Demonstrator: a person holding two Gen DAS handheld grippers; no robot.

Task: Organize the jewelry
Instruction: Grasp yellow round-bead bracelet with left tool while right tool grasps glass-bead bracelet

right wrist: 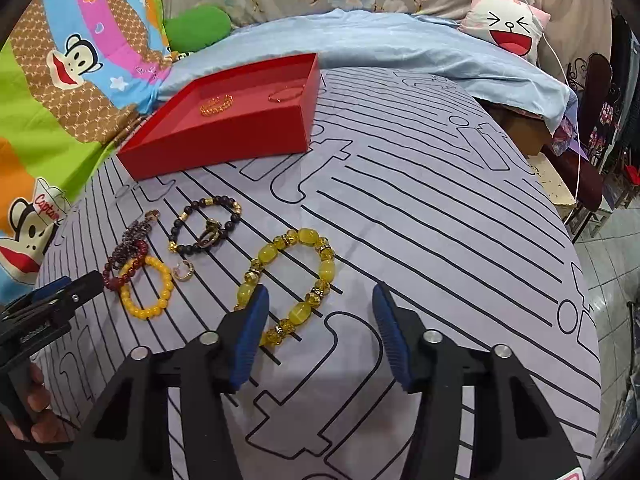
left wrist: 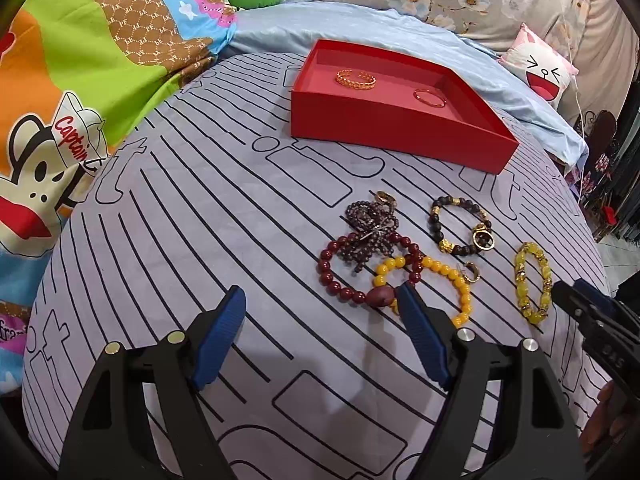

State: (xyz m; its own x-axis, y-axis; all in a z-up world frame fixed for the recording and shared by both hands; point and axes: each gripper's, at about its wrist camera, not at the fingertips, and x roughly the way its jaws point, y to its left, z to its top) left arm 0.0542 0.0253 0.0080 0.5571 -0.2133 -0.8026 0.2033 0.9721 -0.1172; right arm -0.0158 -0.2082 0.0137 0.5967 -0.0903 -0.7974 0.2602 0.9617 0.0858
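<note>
Blue-padded jaws of the right gripper (right wrist: pixel 320 308) stand apart over the striped sheet (right wrist: pixel 440 216), nothing pinched — its near pad just overlaps the yellow cat's-eye bracelet (right wrist: pixel 290 280). The left gripper (left wrist: pixel 320 304) hangs likewise spread and empty beside the dark red bead bracelet (left wrist: pixel 344 272). I judge this the picking step: next, one bracelet must be straddled and squeezed, then carried to the red box (left wrist: pixel 384 128). Count — two gold bangles in the box; five beaded pieces and a few small rings outside.
</note>
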